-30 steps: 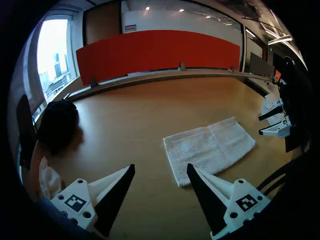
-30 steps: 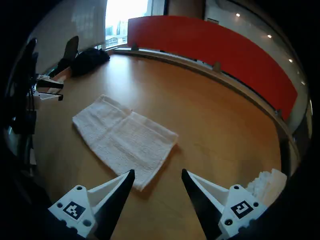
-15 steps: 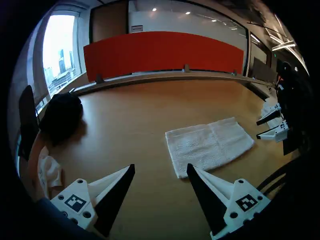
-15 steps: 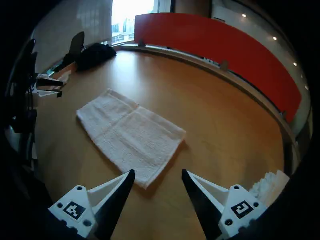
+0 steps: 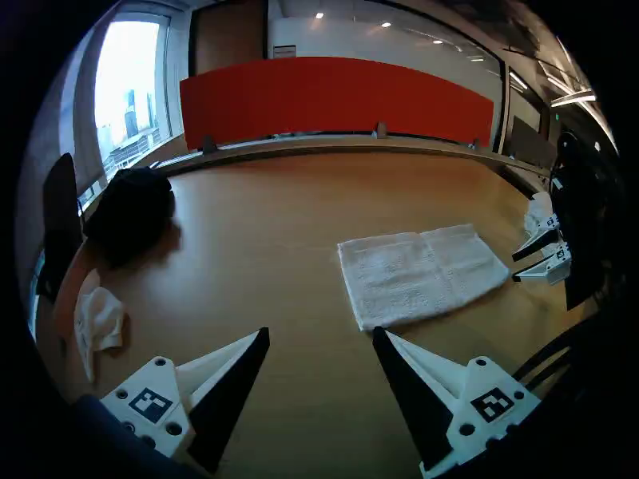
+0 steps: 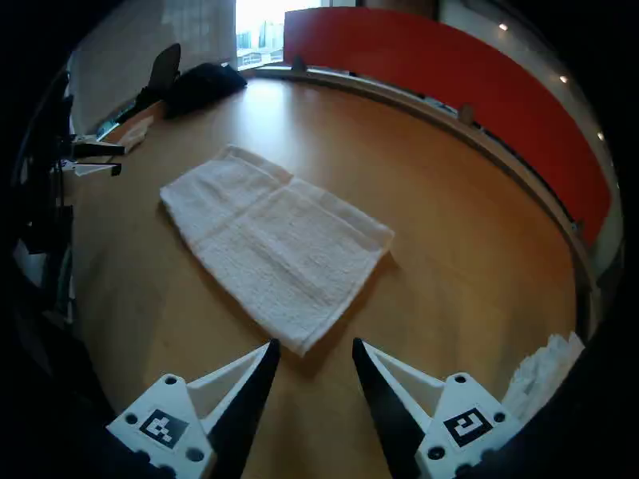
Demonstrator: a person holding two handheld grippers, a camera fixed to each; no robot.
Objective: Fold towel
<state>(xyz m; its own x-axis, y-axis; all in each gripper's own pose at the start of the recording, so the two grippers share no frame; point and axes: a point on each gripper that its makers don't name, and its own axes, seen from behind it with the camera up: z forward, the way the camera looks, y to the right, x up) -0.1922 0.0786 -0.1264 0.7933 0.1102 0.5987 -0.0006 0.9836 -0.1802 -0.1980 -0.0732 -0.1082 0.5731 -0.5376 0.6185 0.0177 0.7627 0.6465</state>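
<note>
A white towel [image 5: 423, 271] lies flat on the wooden table [image 5: 263, 239], folded over, with a seam across its middle. In the left gripper view my left gripper [image 5: 319, 331] is open and empty, just short of the towel's near-left corner. In the right gripper view the towel [image 6: 275, 239] stretches away from my right gripper [image 6: 315, 343], which is open with the towel's near corner just ahead of its fingertips. The right gripper [image 5: 539, 255] also appears at the towel's far end in the left gripper view. The left gripper [image 6: 100, 156] appears at the left edge of the right gripper view.
A black bag [image 5: 128, 211] sits at the table's left side, beside a dark chair back [image 5: 60, 215]. A crumpled white cloth [image 5: 100, 315] lies at the near left. Another white cloth pile [image 6: 547, 367] sits right of my right gripper. A red partition [image 5: 335, 92] lines the far edge.
Both grippers have shifted, so the towel sits a little farther right in each view. The right gripper's fingers have narrowed slightly and come closer to the towel's corner.
</note>
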